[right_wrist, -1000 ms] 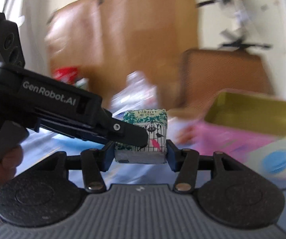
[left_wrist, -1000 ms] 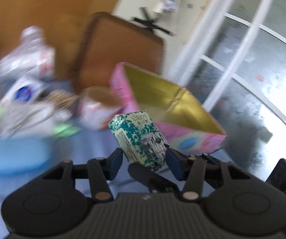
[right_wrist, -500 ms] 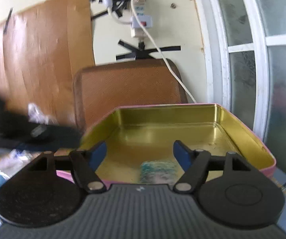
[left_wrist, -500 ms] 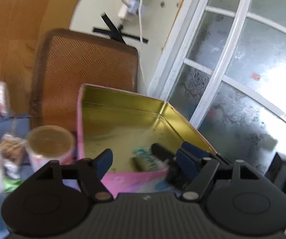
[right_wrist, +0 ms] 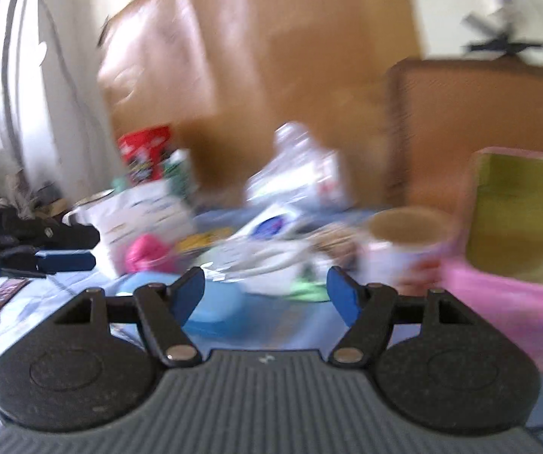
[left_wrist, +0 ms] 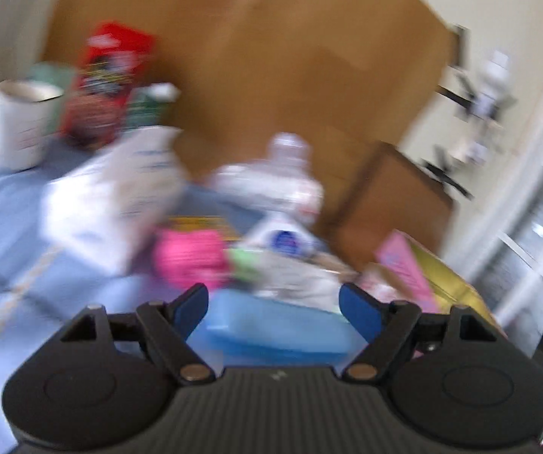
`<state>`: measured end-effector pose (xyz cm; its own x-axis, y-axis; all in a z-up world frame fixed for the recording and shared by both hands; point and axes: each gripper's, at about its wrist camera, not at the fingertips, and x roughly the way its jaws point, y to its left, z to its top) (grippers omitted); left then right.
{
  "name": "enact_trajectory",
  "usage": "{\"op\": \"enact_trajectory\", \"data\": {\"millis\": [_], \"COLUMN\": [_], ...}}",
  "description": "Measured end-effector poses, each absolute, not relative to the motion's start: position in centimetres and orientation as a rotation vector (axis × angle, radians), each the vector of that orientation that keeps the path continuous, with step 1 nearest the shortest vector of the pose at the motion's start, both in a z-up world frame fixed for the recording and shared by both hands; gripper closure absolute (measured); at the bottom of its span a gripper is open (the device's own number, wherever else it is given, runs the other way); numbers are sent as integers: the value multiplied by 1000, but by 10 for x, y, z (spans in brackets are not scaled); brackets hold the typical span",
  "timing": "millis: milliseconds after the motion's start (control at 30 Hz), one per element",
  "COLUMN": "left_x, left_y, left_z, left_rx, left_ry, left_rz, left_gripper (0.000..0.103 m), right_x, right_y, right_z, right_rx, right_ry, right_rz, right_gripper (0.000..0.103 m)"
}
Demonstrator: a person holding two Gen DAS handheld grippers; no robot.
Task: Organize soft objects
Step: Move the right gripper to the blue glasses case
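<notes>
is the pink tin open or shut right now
Open: the pink tin has no lid on it, and its gold inside wall shows at the right of both wrist views.

A pink soft bundle (left_wrist: 190, 261) (blurred) lies on the blue cloth beside a pale blue pad (left_wrist: 275, 325).

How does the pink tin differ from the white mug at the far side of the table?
The pink tin is a low, wide box, gold inside; the white mug is tall and round with a handle. The tin sits at the right end of the clutter, the mug at the far left. Both stand open-topped on the blue tablecloth.
</notes>
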<state>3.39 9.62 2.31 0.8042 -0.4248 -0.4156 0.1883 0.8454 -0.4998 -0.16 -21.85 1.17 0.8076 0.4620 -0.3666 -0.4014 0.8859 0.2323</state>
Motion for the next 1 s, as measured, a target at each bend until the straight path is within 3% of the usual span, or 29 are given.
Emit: {"op": "enact_trajectory", "data": {"millis": [167,333,400,467,1000], "left_x": [45,72,74,74,38], "left_y": [114,97,89,79,22], "left_z": [6,-10,-19,-23,-24], "left_rx": [-510,-521,-529,-525,-418], "left_ry": [584,645,678,691,719], "left_rz": [-311,-343,-374,-413,-567], "left_gripper": [25,25,30,31,26], "right_x": [41,50,46,39,-66], "right_y": [-194,-190,-194,-194,-227], "right_z": [1,-13,-16,-15,-18], "right_rx": [235,298,324,326,241], "right_ry": [542,632,651,657,577], "right_rz": [477,472,486,508,458], "right_gripper": [30,37,38,42,40]}}
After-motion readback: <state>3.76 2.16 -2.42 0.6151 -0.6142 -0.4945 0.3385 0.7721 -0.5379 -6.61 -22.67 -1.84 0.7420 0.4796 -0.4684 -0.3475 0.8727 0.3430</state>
